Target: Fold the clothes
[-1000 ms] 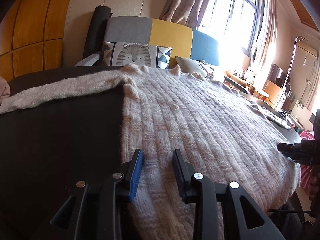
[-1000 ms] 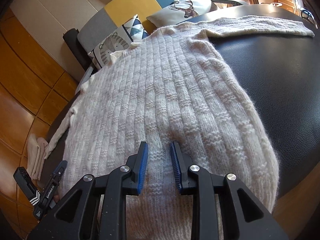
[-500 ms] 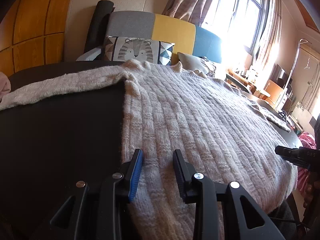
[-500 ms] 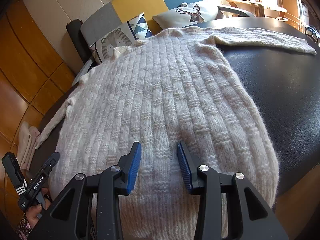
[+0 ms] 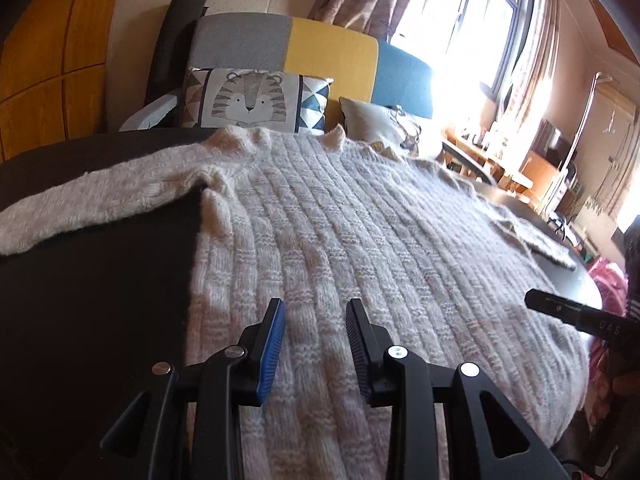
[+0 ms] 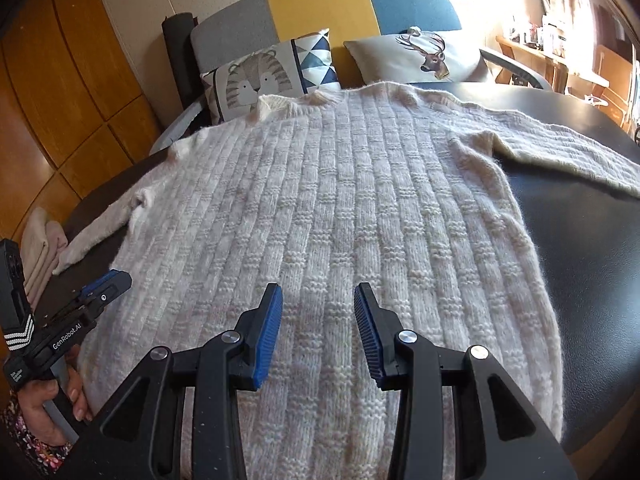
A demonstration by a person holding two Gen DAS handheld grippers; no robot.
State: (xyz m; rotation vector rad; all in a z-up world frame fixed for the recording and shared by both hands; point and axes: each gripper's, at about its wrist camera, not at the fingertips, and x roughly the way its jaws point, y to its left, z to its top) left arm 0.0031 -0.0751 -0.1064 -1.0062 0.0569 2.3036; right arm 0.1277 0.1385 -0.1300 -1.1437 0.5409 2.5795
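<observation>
- Dark table [image 6: 580, 240] before a patchwork sofa [image 6: 320, 4].
- Cream sweater [image 6: 340, 208] spread flat across the table.
- Left gripper [image 5: 314, 336] and right gripper [image 6: 318, 330] over the sweater's hem, jaws apart, pinching nothing.

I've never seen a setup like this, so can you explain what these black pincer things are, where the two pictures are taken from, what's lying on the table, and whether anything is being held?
There is no robot here. A person holds a black two-finger gripper with blue pads in each hand, and each one carries a wide-angle camera looking forward along its fingers. One picture looks from the left gripper, the other from the right gripper.

A cream ribbed knitted sweater lies spread flat on a dark round table, sleeves stretched out to both sides. A small stack of folded pale pink cloth sits at the table's left edge.

Nothing is held: both grippers are open above the sweater's lower part. The person's hand shows on the left gripper's handle.
</observation>
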